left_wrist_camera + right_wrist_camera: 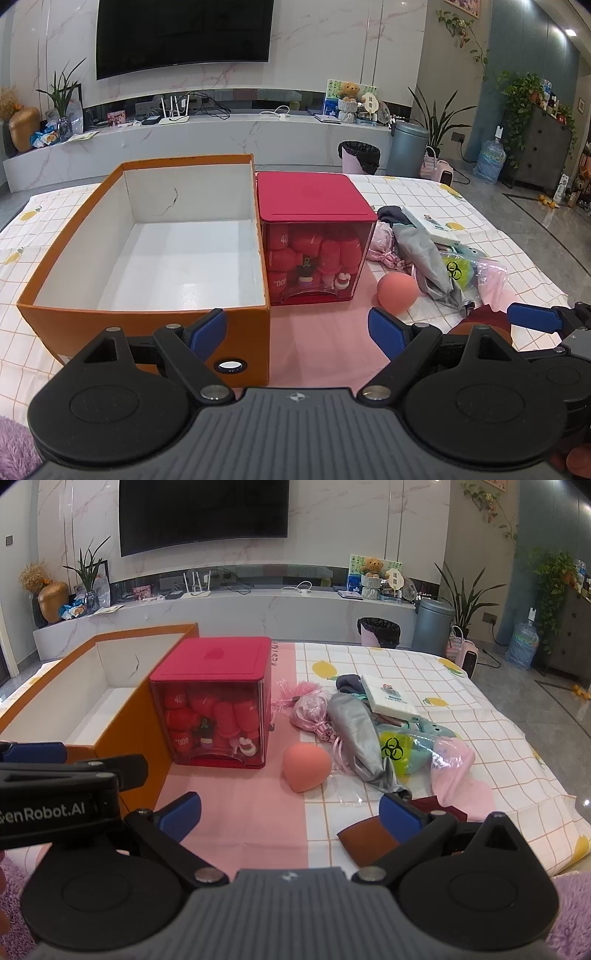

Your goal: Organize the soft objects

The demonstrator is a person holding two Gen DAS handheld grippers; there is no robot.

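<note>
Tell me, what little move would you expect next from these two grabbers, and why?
Probably the right gripper moves forward to the peach ball and closes on it. Both grippers are open and hold nothing, the ball lies apart from the heap of soft things just ahead of the right one, and the orange box beside the red box stands open with nothing in it.

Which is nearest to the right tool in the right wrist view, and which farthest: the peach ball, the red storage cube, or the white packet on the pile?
Measured from the right tool:
1. Peach ball, just ahead of the tool on the pink strip.
2. Red storage cube, farther back on the left, beside the orange box.
3. White packet, farthest, at the back of the pile on the right.
</note>
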